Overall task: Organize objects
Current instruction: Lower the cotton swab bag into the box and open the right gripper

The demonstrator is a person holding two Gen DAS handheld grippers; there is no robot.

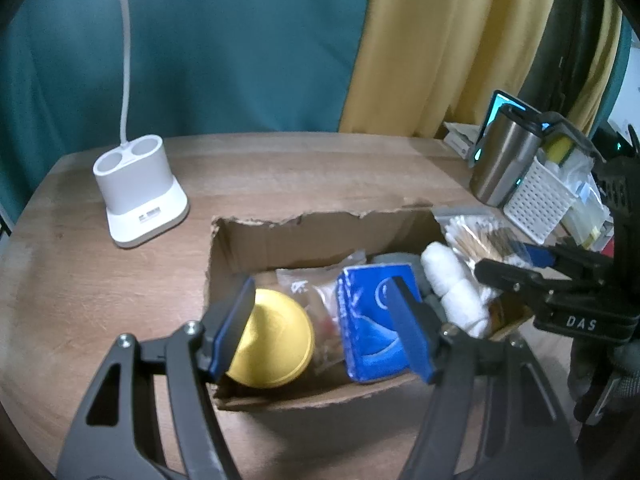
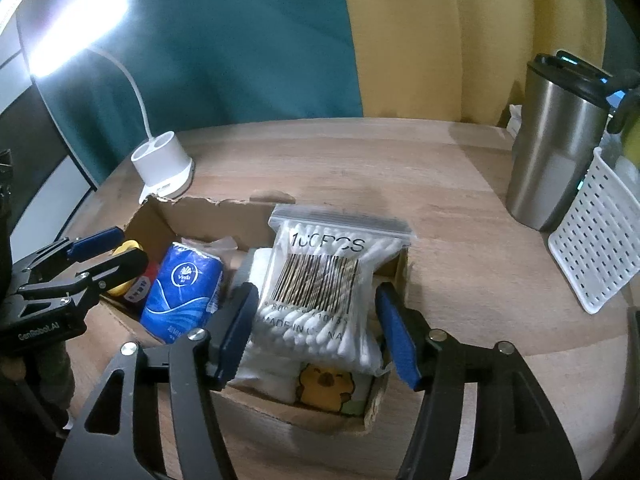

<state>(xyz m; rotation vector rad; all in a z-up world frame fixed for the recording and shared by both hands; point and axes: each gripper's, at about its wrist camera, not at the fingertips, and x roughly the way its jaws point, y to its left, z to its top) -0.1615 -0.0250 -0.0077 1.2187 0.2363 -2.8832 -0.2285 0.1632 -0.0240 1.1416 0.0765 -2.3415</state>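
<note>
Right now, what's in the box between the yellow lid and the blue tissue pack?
A clear plastic packet sits between the yellow lid and the blue tissue pack, inside the cardboard box. The left wrist view shows it.

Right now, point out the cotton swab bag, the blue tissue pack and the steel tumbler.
cotton swab bag (image 2: 320, 280), right wrist view, on its barcode.
blue tissue pack (image 2: 184, 292), right wrist view, on its front face.
steel tumbler (image 2: 552, 152), right wrist view, on its side wall.
</note>
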